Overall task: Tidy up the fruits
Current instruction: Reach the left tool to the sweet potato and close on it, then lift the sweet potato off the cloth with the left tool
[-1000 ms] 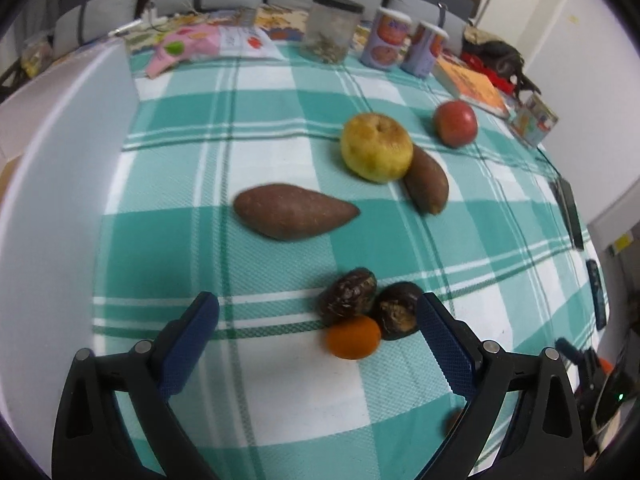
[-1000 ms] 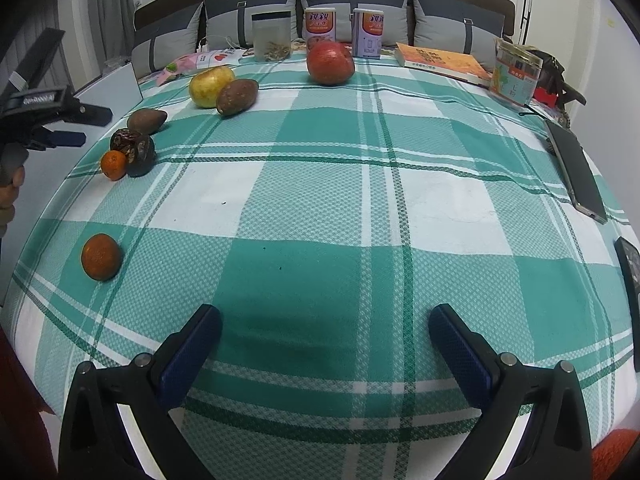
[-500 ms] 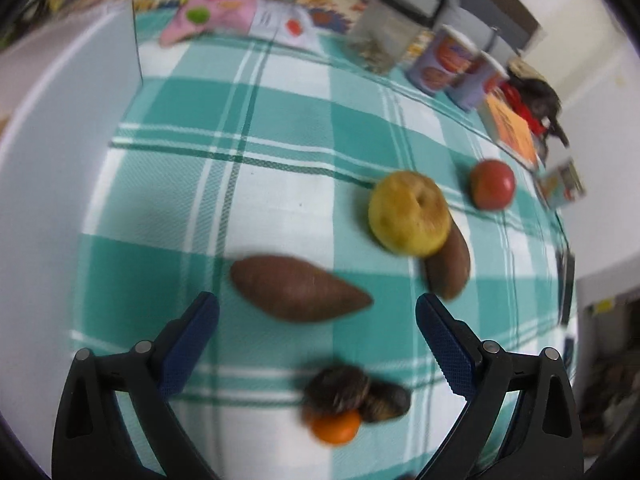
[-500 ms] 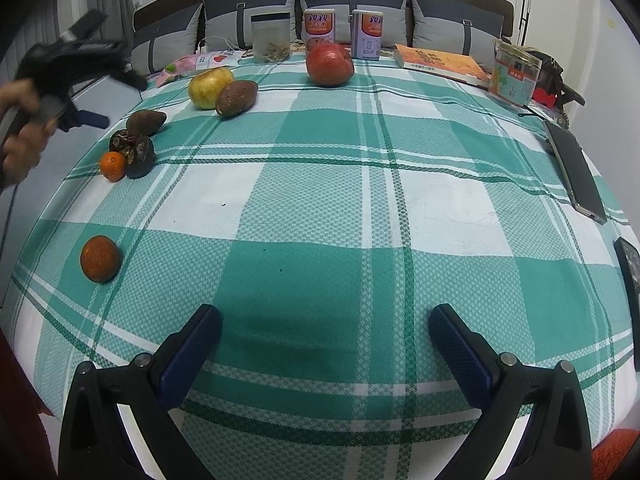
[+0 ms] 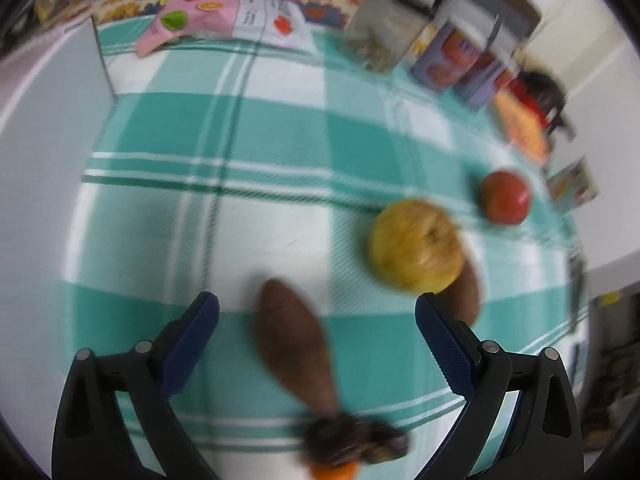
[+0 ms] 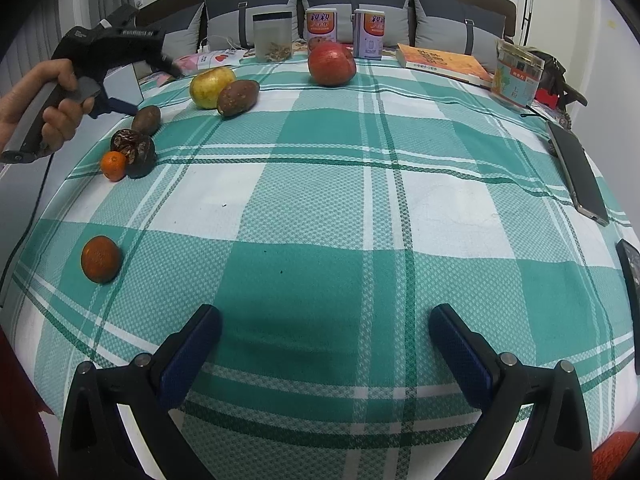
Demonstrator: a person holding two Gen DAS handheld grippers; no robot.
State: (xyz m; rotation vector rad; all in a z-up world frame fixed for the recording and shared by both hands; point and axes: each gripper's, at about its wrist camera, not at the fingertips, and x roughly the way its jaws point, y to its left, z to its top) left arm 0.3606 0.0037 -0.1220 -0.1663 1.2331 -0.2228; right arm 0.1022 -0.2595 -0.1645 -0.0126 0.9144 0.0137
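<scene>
Cloth [image 6: 360,200]: green-and-white check, covering the surface under every fruit.
Left tool [image 5: 316,312]: fingers wide apart, holding nothing, above the long sweet potato; the view is blurred.
Right tool [image 6: 324,320]: fingers wide apart, empty, over bare cloth at the near edge.
Hand [image 6: 52,104]: grips the left tool's handle at the cloth's left side.
Red fruit [image 6: 332,63]: far end, just before two cans [image 6: 346,32].
Yellow fruit [image 6: 211,86]: touching a short sweet potato [image 6: 238,97].
Long sweet potato [image 5: 294,344]: between the left fingers in that view.
Dark fruits [image 6: 134,150]: two, touching a small orange [image 6: 113,165].
Orange [image 6: 100,258]: alone, well apart, near left.
</scene>
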